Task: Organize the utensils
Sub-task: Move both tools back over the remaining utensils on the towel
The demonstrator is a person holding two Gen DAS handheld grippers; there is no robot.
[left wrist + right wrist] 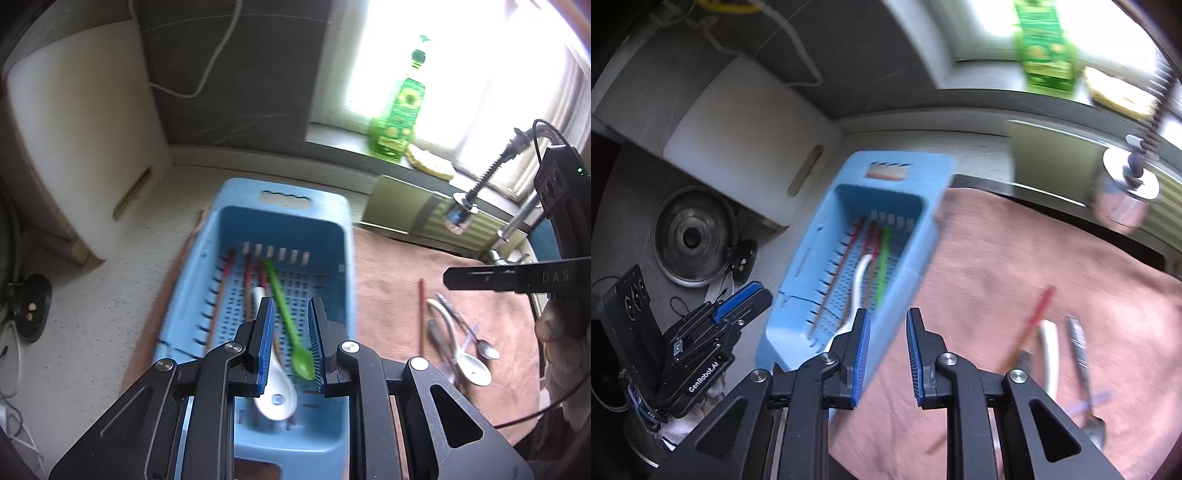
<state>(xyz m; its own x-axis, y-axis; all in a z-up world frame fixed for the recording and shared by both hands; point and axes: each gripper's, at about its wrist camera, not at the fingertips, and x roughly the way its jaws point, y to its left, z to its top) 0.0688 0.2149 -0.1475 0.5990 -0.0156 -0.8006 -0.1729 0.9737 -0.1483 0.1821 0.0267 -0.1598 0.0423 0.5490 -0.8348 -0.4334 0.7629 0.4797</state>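
Observation:
A light blue slotted basket (334, 236) (916, 258) lies on a pink-brown cloth (399, 266) (1015, 258). It holds a green plastic spoon (284, 314), a white ceramic spoon (277, 395) and red chopsticks (248, 273). My left gripper (291, 306) hovers open and empty above the basket. On the cloth to the right lie a red chopstick (421, 314) (1034, 314), a white spoon (469, 362) (1049, 354) and metal spoons (480, 343) (1082, 365). My right gripper (888, 317) is open and empty above the basket's near right edge.
A white cutting board (81, 129) (753, 147) leans on the wall at left. A green bottle (402, 110) stands on the window sill. A tap and hose (491, 170) are at right. A metal lid (690, 236) lies on the counter.

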